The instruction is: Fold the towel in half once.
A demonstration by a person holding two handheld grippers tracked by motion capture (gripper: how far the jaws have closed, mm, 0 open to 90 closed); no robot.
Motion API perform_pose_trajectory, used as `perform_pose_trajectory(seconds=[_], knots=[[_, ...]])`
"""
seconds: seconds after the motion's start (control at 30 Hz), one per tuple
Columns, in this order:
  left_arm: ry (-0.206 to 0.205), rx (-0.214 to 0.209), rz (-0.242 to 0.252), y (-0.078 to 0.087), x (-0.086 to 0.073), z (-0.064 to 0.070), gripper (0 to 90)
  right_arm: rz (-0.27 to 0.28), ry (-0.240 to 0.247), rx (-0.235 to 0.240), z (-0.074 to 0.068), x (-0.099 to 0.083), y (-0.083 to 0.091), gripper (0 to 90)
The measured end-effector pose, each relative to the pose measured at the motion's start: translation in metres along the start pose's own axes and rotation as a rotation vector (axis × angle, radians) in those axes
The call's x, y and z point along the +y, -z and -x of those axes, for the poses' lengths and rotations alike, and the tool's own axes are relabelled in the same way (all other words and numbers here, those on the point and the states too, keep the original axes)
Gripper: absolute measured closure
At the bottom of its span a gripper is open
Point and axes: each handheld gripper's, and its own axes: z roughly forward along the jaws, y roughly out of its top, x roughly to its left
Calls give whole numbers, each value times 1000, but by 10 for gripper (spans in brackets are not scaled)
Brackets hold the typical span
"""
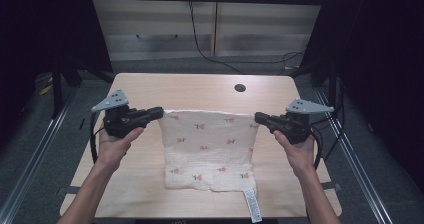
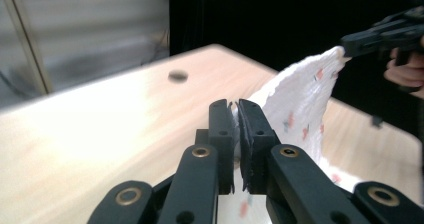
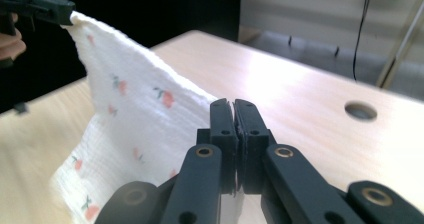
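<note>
High view: cloth's (image 1: 207, 149) dangling label (image 1: 252, 204).

The cloth (image 1: 209, 149) hangs over the middle of the table (image 1: 150, 89), its far edge lifted and its near edge resting on the top. The left gripper (image 1: 161, 112) is at its far left corner, the right gripper (image 1: 257, 116) at its far right corner. A small hole (image 1: 240, 88) lies farther back, a little to the right.

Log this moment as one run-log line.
left tongs: shut on cloth corner | right tongs: shut on other corner | cloth: far edge lifted taut, near edge on table
</note>
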Motion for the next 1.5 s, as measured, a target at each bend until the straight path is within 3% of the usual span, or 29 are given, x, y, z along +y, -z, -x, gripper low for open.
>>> perform_pose_trajectory(seconds=[0.13, 0.3, 0.4, 0.5, 0.53, 0.6, 0.67, 0.8, 0.9, 1.03, 1.17, 1.3, 1.43, 1.5], knots=[[26, 5, -52, -20, -11, -12, 854, -41, -37, -23, 15, -17, -21, 881], [75, 19, -91, -34, -23, -27, 852, -78, -90, -4, 36, -31, -40, 879], [66, 26, -109, -41, -30, -33, 851, -79, -104, 1, 41, -38, -47, 878], [102, 29, -113, -51, -36, -46, 850, -96, -98, -3, 46, -40, -56, 878], [138, 9, -106, -54, -38, -51, 850, -94, -100, -3, 49, -40, -60, 876], [169, 16, -102, -60, -41, -57, 848, -73, -133, -5, 56, -41, -67, 875], [175, 26, -113, -65, -43, -59, 849, -63, -164, -2, 64, -44, -76, 874], [181, 40, -116, -73, -44, -61, 841, -102, -176, -21, 72, -49, -91, 870], [193, 24, -92, -78, -45, -64, 812, -110, -202, -32, 80, -56, -98, 859], [195, 47, -101, -84, -47, -65, 741, -104, -231, -60, 88, -63, -101, 791], [195, 63, -98, -79, -46, -67, 695, -93, -241, -65, 92, -64, -95, 794], [192, 78, -105, -68, -47, -70, 678, -110, -207, -70, 89, -62, -84, 789], [151, 88, -149, -55, -51, -64, 673, -102, -186, -62, 82, -57, -63, 769], [136, 85, -165, -47, -54, -61, 673, -126, -154, -64, 77, -55, -53, 757]])
